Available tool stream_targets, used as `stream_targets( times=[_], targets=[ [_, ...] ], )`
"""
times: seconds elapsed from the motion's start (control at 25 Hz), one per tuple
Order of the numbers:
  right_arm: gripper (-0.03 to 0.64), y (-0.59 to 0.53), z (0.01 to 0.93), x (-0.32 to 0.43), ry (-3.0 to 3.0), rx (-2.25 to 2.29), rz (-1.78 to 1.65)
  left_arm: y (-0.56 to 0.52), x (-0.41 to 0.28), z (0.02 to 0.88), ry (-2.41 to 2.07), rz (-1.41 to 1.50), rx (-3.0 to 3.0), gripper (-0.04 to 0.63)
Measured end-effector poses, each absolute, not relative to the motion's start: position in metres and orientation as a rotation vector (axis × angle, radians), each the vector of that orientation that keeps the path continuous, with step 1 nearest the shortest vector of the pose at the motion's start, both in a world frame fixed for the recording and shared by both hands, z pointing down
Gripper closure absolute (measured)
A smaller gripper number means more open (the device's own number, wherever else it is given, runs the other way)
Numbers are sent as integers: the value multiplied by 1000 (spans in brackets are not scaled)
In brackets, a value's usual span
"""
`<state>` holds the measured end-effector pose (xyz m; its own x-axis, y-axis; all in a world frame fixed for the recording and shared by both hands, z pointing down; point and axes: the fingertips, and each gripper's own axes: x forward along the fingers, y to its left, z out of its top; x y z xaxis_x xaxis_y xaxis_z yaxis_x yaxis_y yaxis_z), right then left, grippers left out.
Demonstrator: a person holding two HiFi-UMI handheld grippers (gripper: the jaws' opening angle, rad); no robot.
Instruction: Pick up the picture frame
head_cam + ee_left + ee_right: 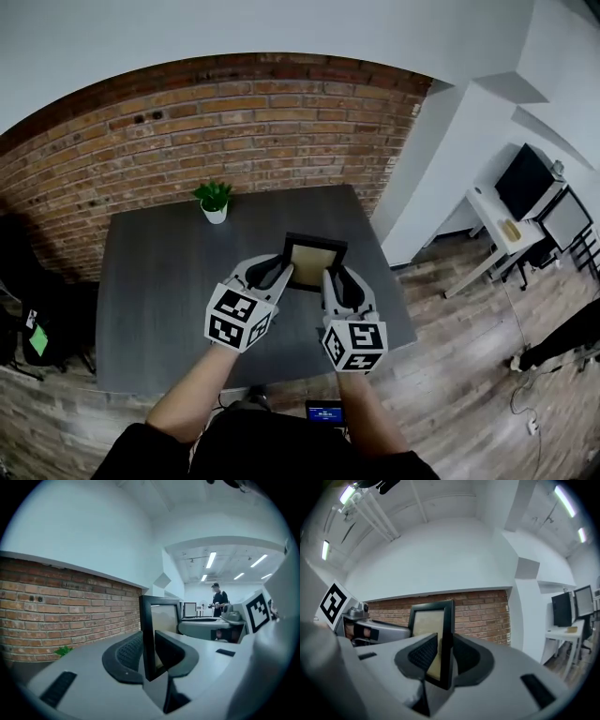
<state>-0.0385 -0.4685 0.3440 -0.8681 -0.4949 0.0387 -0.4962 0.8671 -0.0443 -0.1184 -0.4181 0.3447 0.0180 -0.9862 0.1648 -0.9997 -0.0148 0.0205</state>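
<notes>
A black picture frame [313, 261] with a tan inside hangs in the air above the dark grey table [159, 281], held from both sides. My left gripper [284, 275] is shut on its left edge, and the frame's black bar [149, 634] stands clamped between the pads. On the opposite edge my right gripper [327, 280] is shut too, with the frame [440, 644] upright between its jaws. Both grippers point roughly level toward the brick wall.
A small potted plant [214, 201] stands at the table's far edge by the brick wall [187, 131]. A white desk [506, 230] with a monitor is off to the right. A person [218, 599] stands far off in the left gripper view.
</notes>
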Motion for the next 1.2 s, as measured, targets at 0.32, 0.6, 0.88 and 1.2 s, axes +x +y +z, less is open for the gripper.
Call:
stream_targets(
  times=[0.32, 0.6, 0.88, 1.2],
  targets=[
    [511, -421, 346, 43, -3070, 710, 88, -365, -34, 340, -2197, 177, 2120, 525],
    [525, -376, 360, 118, -3066, 681, 124, -320, 38, 352, -2221, 166, 2075, 531],
    [534, -345, 374, 179, -3055, 683, 155, -284, 103, 364, -2217, 191, 2069, 531],
    [538, -314, 377, 194, -3067, 654, 195, -249, 119, 364, -2227, 190, 2045, 533]
  ],
)
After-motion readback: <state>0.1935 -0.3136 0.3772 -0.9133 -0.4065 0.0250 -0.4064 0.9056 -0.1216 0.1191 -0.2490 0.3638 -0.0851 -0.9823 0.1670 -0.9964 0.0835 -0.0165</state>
